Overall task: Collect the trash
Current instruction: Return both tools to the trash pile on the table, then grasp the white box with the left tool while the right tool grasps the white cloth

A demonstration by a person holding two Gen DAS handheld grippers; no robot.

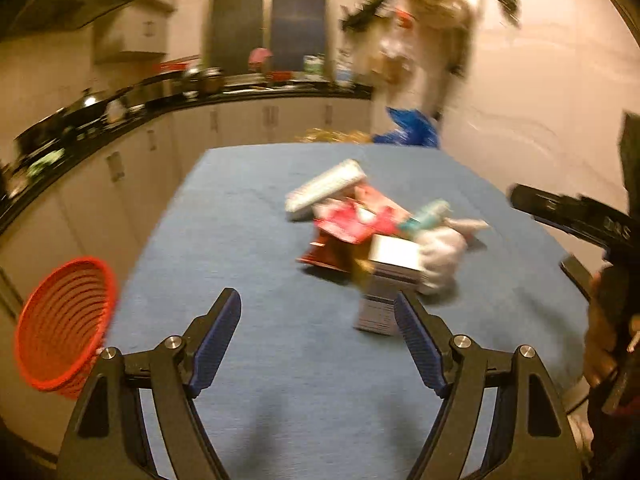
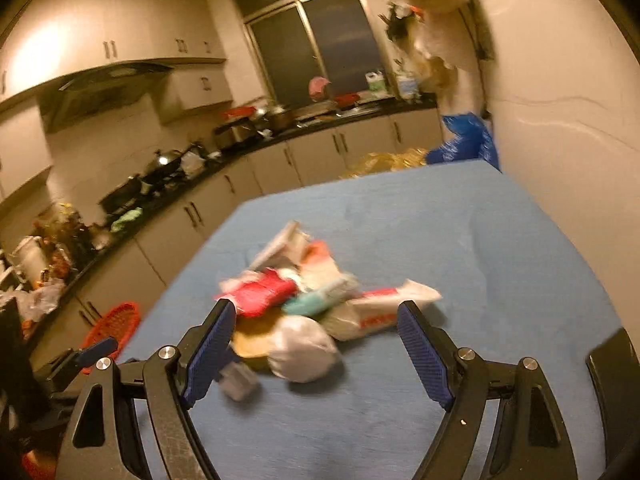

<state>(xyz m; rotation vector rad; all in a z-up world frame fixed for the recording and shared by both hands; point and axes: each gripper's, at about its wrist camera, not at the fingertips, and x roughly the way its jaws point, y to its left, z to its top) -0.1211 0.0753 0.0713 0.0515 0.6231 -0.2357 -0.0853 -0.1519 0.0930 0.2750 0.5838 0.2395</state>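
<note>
Through your left wrist camera, your left gripper (image 1: 318,312) hangs over the blue table (image 1: 280,380) with its jaws spread wide and nothing between them. The trash pile (image 1: 376,232) lies ahead and a little to the right on the cloth: a white tube (image 1: 326,188), a red wrapper (image 1: 352,224), a small white box (image 1: 394,258) and a crumpled white wad (image 1: 440,256) touching one another. Motion blur leaves their printing unreadable. A red basket (image 1: 64,320) sits off the table's left edge. Your right gripper (image 1: 572,212) enters from the right, bearing pale letters that look like "D&S".

Through your right wrist camera, your right gripper (image 2: 316,320) is likewise wide open and empty, and the trash pile (image 2: 316,300) lies just beyond its fingertips. A white bag (image 2: 384,312) there carries red lettering, too blurred to read. The red basket (image 2: 116,324) shows at lower left.
</note>
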